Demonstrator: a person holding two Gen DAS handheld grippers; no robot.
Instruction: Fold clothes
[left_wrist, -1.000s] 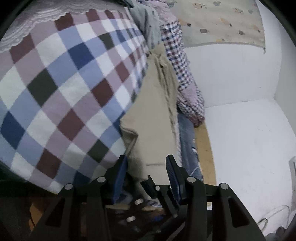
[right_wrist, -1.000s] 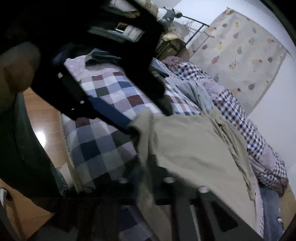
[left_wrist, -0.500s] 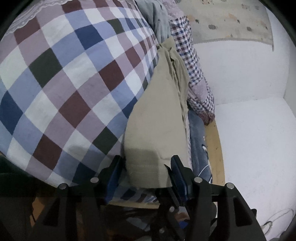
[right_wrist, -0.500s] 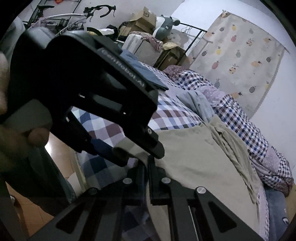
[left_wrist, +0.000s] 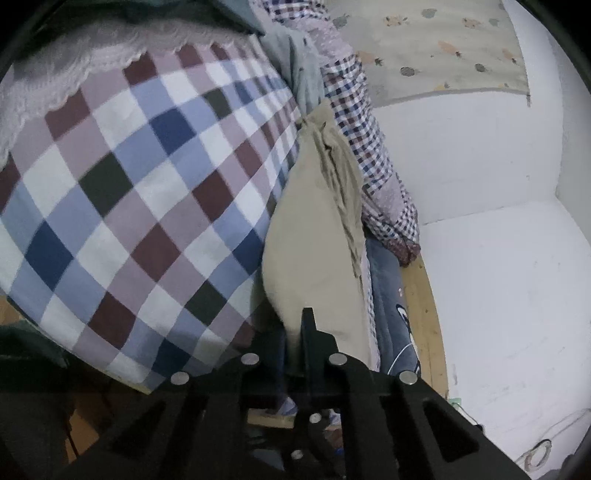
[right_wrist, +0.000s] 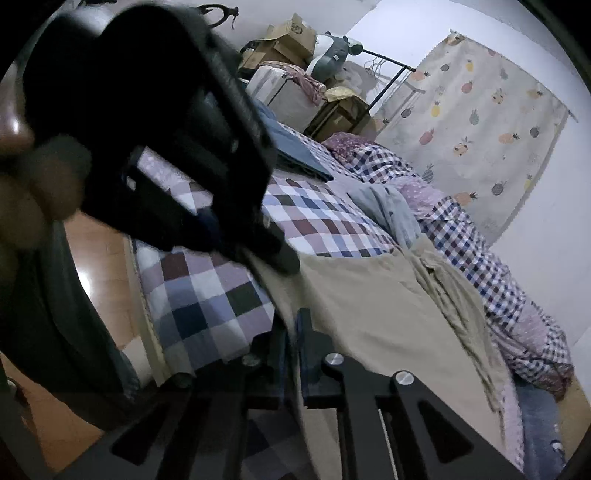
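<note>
A beige garment (left_wrist: 317, 240) lies spread on a checked bedspread (left_wrist: 140, 206), its far end bunched into folds. My left gripper (left_wrist: 293, 343) is shut on the garment's near corner. In the right wrist view the same beige garment (right_wrist: 373, 306) stretches away over the checked bedspread (right_wrist: 207, 295), and my right gripper (right_wrist: 293, 332) is shut on its near edge. The left gripper (right_wrist: 273, 254) shows there too, large and dark at the upper left, pinching the cloth's other corner, with a hand (right_wrist: 33, 184) holding it.
A crumpled small-check quilt (right_wrist: 491, 280) and a grey cloth (right_wrist: 391, 210) lie past the garment. Blue jeans (left_wrist: 391, 317) lie along the bed's far side by a wooden edge and white wall. Folded dark clothes (right_wrist: 295, 151), boxes and a rack stand at the back.
My left gripper has closed on the beige garment's corner; it was open around it before. The right gripper stays shut on the edge, and the cloth is pulled flatter.
</note>
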